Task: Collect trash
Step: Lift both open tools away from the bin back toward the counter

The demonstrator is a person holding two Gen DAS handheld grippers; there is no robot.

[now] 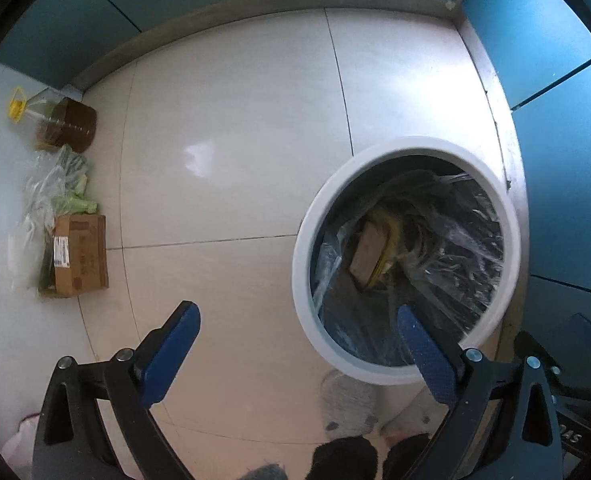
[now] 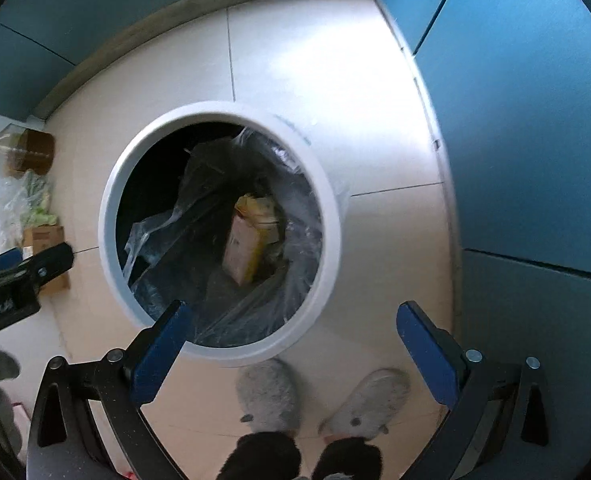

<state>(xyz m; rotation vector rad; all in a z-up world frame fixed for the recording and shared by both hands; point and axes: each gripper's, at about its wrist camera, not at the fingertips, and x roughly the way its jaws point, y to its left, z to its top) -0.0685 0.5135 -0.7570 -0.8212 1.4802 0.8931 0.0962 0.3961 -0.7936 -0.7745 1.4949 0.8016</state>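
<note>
A round white trash bin (image 1: 307, 248) with a black and clear plastic liner stands on the tiled floor; it also shows in the right wrist view (image 2: 331, 208). Inside lies a cardboard box with yellow packaging (image 2: 247, 240), seen too in the left wrist view (image 1: 369, 252). My left gripper (image 1: 299, 320) is open and empty, above the floor at the bin's left rim. My right gripper (image 2: 295, 320) is open and empty, above the bin's near rim. The left gripper's body (image 2: 19, 276) shows at the left edge of the right wrist view.
By the left wall lie a brown cardboard box (image 1: 80, 256), a clear bag of green vegetables (image 1: 51, 192) and an oil bottle with yellow cap (image 1: 61, 122). Teal cabinets (image 1: 555, 80) line the back and right. The person's grey slippers (image 2: 271, 396) stand near the bin.
</note>
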